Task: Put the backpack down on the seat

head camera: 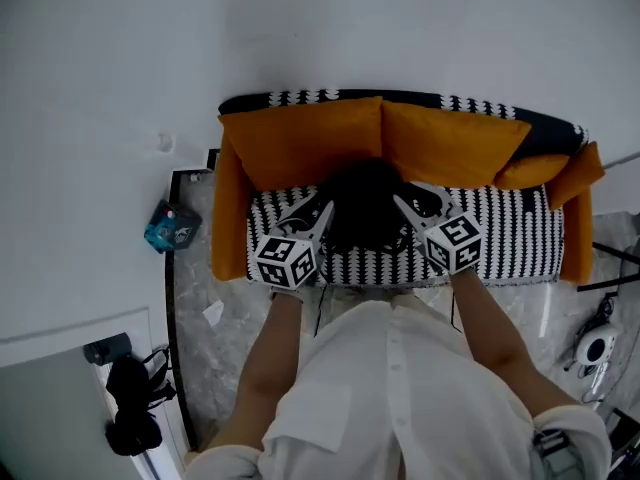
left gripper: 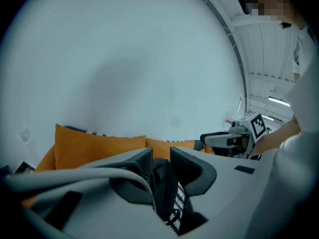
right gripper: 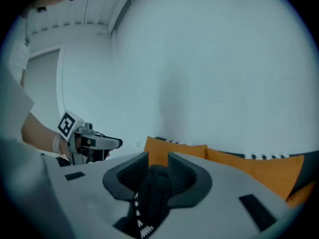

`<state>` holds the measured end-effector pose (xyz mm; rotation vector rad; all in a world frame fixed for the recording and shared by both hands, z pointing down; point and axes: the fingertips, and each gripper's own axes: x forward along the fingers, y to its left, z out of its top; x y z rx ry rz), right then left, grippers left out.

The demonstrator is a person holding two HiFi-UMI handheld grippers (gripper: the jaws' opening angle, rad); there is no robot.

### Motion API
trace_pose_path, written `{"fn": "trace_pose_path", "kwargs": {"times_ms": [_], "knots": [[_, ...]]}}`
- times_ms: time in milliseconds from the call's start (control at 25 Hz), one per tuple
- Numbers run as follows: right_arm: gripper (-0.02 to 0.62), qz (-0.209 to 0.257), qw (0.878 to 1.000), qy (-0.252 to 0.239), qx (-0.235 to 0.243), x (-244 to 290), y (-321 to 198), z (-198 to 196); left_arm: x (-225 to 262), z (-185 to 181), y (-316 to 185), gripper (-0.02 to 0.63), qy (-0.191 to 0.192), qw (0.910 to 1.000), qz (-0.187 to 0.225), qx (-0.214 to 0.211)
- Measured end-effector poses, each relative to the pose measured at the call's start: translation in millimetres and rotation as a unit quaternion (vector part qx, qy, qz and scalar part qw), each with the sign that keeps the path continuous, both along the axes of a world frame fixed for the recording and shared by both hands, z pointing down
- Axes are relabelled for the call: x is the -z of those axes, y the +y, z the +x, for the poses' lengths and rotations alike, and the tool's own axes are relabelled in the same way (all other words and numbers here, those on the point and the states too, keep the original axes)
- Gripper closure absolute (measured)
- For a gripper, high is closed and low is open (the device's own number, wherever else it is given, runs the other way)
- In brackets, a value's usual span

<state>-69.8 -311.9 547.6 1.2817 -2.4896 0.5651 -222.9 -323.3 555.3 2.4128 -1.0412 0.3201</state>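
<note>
The black backpack (head camera: 365,203) hangs in front of the orange back cushions (head camera: 300,143), over the black-and-white patterned seat (head camera: 510,238) of a sofa; whether it touches the seat I cannot tell. My left gripper (head camera: 322,211) is at its left side and my right gripper (head camera: 402,205) at its right. In the left gripper view the left gripper (left gripper: 160,158) is shut on a black strap with white print (left gripper: 167,193). In the right gripper view the right gripper (right gripper: 158,161) is shut on a like strap (right gripper: 149,198). Each gripper view shows the other gripper across the bag.
Orange armrests (head camera: 228,218) close the seat at both ends, and a white wall rises behind. On the marble floor lie a teal packet (head camera: 172,226) at the left, a black object (head camera: 135,408) at the lower left and a white device (head camera: 595,348) at the right.
</note>
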Motion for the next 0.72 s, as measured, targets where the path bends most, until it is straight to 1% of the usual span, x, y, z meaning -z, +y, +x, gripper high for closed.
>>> {"fn": "trace_pose_path", "kwargs": {"times_ms": [80,200,360,560,720], "knots": [[0.492,0.032,0.999,-0.012,0.016,29.4,2.8,-4.1,24.5,-2.2,3.5,0.516,-0.003,0.9996,0.027,0.004],[0.551,0.070,0.997,-0.022,0.023,66.0,7.4,-2.1,57.4,-3.1,11.0,0.552,-0.003,0.9979,0.064,0.014],[0.571,0.103,0.994,-0.032,0.034,100.5,17.5,-1.8,95.8,-6.9,22.2,0.563,0.015,0.9946,0.100,0.023],[0.577,0.119,0.991,-0.046,0.038,125.8,35.8,10.3,129.3,-21.1,35.0,0.565,0.040,0.9895,0.128,0.054],[0.578,0.125,0.990,-0.057,0.033,137.7,45.9,19.6,145.4,-34.3,41.2,0.565,0.054,0.9856,0.140,0.077]]}}
